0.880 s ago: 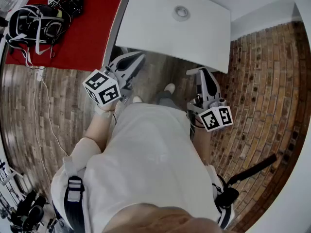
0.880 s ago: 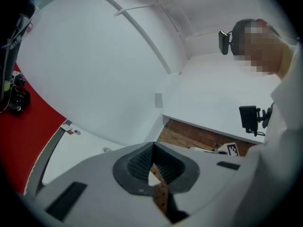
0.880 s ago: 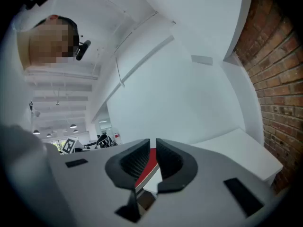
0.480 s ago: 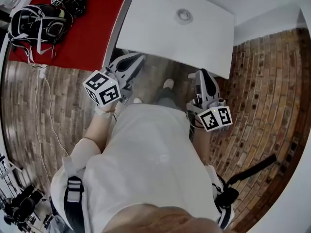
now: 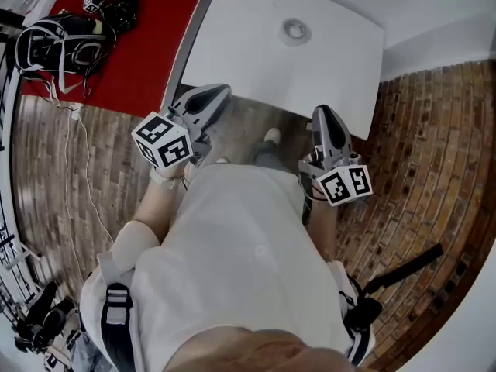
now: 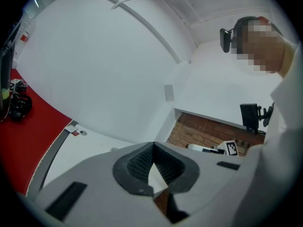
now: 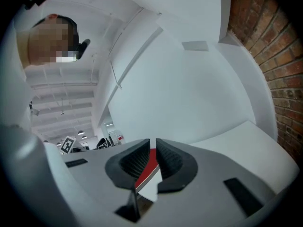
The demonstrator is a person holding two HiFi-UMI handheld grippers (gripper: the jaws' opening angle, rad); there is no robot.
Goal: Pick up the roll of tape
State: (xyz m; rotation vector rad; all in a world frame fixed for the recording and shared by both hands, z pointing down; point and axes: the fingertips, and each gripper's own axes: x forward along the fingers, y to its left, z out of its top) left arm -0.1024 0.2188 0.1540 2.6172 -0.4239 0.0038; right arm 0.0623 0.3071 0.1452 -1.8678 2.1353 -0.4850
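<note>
White surface (image 5: 232, 53) is occupied by the roll of tape (image 5: 295, 29), laid flat, well ahead of both tools. Right hand-held gripper (image 5: 322, 113) is judged slightly nearer than left hand-held gripper (image 5: 220, 92); both are closed, nothing gripped

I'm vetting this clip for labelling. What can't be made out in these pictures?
- Tape: head view, a small pale ring on the white table; too small for detail.
- Dark gear on the red table: head view, too small and tangled to name.
- Red table's far end: head view, cut by the top edge.
- Legs: head view, mostly hidden by the torso.
</note>
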